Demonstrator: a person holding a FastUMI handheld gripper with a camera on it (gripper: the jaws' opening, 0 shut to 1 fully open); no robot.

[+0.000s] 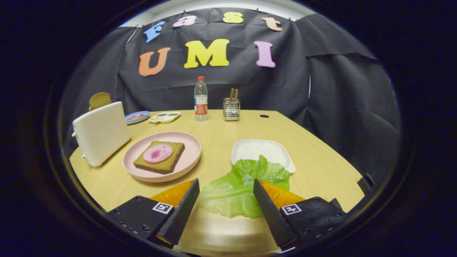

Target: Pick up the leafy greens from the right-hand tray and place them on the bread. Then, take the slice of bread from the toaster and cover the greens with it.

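Observation:
A green lettuce leaf (235, 189) lies partly over the near rim of the white tray (260, 150) and partly on the table. It sits between my fingers, and my gripper (225, 184) is open, wider than the leaf's near part. The right finger (266, 205) overlaps the leaf's right side; the left finger (184, 207) is at its left edge. Beyond the left finger a pink plate (187, 159) holds a brown bread slice (167, 162) with a round pink ham slice (157, 153) on top. Left of the plate, a white toaster (101, 132) has a bread slice (100, 100) sticking up from it.
At the back of the wooden table (221, 132) stand a water bottle (200, 100) and a metal utensil holder (231, 107). A blue plate (137, 116) and a small white dish (165, 116) lie behind the toaster. The table's edge curves away on the right.

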